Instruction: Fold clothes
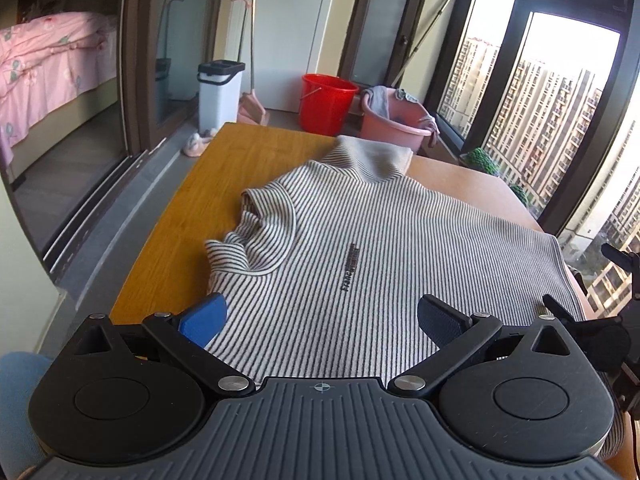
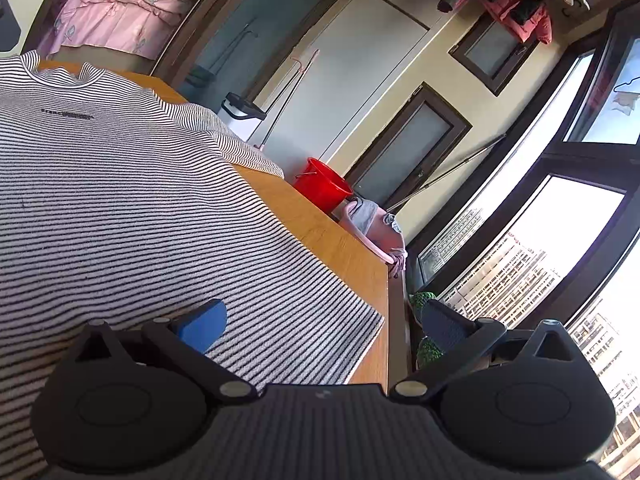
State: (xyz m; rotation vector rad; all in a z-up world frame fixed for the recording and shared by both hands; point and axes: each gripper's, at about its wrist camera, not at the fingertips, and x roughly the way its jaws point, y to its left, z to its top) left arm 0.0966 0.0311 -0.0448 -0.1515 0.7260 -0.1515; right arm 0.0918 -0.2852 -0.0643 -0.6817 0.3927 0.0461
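Note:
A grey-and-white striped shirt (image 1: 380, 248) lies flat on the wooden table (image 1: 224, 184), collar to the left, one sleeve folded in at the far side. My left gripper (image 1: 322, 320) is open and empty, low over the near edge of the shirt. The shirt also shows in the right wrist view (image 2: 140, 200), spread to the table's right edge. My right gripper (image 2: 324, 322) is open and empty, straddling the shirt's hem corner at the table (image 2: 340, 248) edge. The right gripper's body shows at the far right of the left wrist view (image 1: 616, 320).
Beyond the table stand a red bucket (image 1: 326, 100), a pink basin (image 1: 394, 118) with cloths, a white bin (image 1: 220, 92) and mops. Large windows (image 1: 540, 120) run along the right. A sliding door and pink bed (image 1: 44, 64) lie to the left.

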